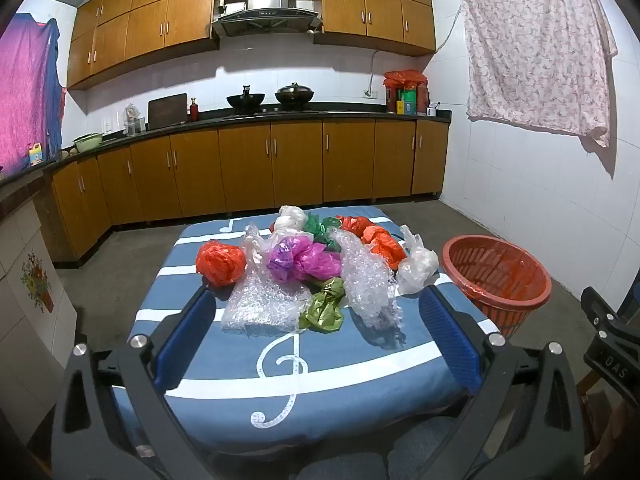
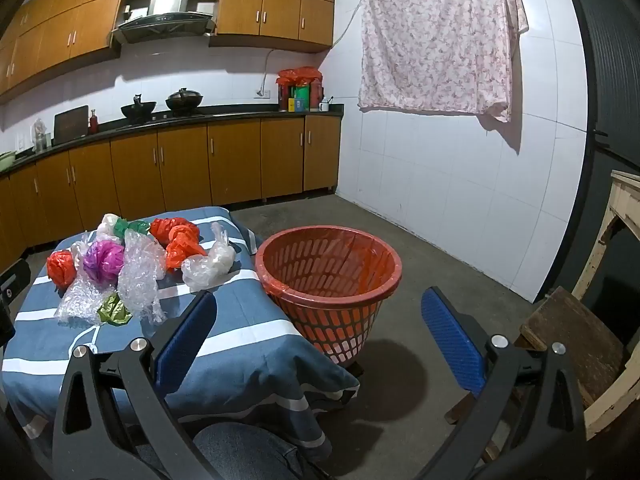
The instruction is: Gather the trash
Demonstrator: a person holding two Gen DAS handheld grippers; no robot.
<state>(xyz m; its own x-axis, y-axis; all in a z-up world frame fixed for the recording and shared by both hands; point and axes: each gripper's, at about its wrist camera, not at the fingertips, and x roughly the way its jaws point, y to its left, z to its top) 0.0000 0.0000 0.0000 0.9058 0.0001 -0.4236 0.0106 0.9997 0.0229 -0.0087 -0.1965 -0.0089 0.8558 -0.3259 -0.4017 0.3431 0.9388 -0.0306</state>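
- My left gripper (image 1: 316, 300) jaws are spread wide, holding nothing, same for my right gripper (image 2: 316, 312).
- Crumpled trash bags (image 1: 312, 260) piled on the counter (image 1: 360, 368), red basket (image 2: 328, 276) just beside it.

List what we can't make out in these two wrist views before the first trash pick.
- Basket floor: right wrist view, its own wall hides the base; left wrist view, the right finger covers its near side.
- Pile: both views, bubble wrap overlaps the bags behind it, so no count.
- Table legs: hidden under the cloth.
- Left gripper, right gripper: open, empty; handles cut off by the bottom edge.
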